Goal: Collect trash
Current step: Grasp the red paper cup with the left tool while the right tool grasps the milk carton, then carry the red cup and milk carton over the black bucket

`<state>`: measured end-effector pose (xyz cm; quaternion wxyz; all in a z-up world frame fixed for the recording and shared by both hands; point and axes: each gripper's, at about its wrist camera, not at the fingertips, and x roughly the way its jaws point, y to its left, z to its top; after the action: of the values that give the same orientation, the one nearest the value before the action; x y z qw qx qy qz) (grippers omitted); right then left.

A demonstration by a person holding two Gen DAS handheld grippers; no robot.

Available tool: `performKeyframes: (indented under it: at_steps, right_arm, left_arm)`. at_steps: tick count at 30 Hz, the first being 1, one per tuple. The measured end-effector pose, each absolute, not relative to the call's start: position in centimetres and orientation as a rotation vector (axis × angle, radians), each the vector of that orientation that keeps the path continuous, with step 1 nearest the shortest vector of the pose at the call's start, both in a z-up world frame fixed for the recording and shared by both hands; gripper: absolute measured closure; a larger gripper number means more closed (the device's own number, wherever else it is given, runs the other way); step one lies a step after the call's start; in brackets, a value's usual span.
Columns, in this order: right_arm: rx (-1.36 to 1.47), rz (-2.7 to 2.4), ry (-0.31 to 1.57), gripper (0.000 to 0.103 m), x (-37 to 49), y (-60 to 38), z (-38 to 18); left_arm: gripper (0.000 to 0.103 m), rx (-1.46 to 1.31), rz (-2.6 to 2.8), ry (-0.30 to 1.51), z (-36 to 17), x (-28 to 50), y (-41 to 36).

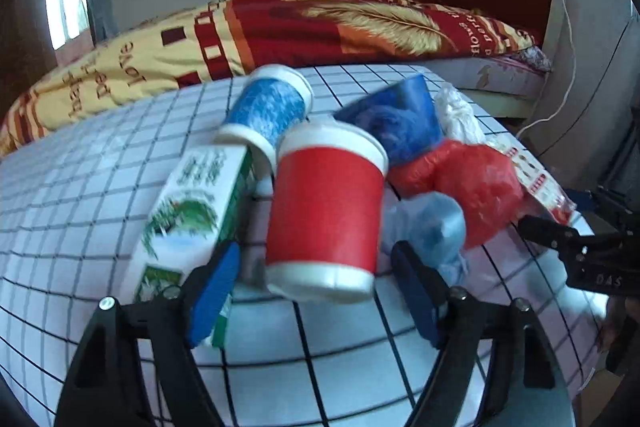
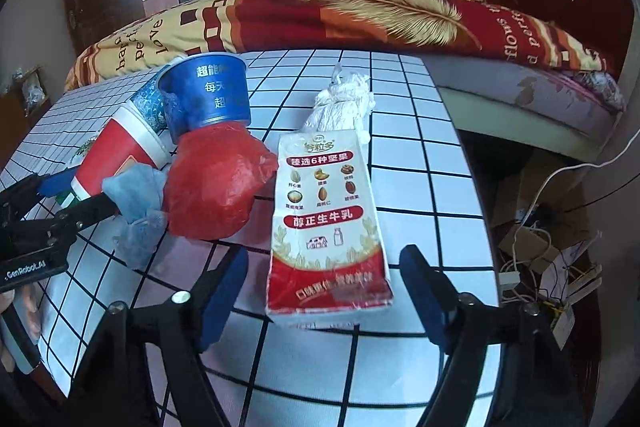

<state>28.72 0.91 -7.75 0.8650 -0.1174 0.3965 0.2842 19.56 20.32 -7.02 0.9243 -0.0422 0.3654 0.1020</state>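
Note:
Trash lies on a white table with a black grid [image 1: 80, 187]. In the left wrist view my left gripper [image 1: 316, 291] is open, its blue pads either side of the base of a red paper cup [image 1: 324, 211] lying on its side. Beside it lie a green and white carton [image 1: 192, 211], a blue patterned cup [image 1: 268, 111], a dark blue cup [image 1: 396, 119], a red plastic bag [image 1: 472, 187] and a light blue wad [image 1: 436, 227]. In the right wrist view my right gripper [image 2: 324, 287] is open around the near end of a red and white milk carton [image 2: 324, 215]. A white crumpled bag [image 2: 344, 103] lies behind it.
A bed with a red and yellow quilt [image 1: 320, 23] runs behind the table. The table's right edge [image 2: 472, 187] drops to a floor with boxes and tangled cables [image 2: 540, 251]. The left gripper's body [image 2: 40, 227] shows at the left of the right wrist view.

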Motion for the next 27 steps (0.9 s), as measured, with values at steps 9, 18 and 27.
performKeyframes:
  at_steps: [9, 18, 27]
  right_arm:
    - [-0.237, 0.617, 0.824, 0.05, 27.2, 0.0, -7.4]
    - [-0.236, 0.623, 0.749, 0.05, 22.7, -3.8, -5.0]
    - [-0.216, 0.594, 0.696, 0.05, 17.7, -10.1, -3.1]
  left_arm:
    - [0.047, -0.087, 0.182, 0.723, -6.4, 18.6, 20.0]
    - [0.047, -0.075, 0.164, 0.634, -4.5, 13.4, 17.8]
    - [0.047, -0.08, 0.106, 0.622, -4.4, 9.6, 13.1]
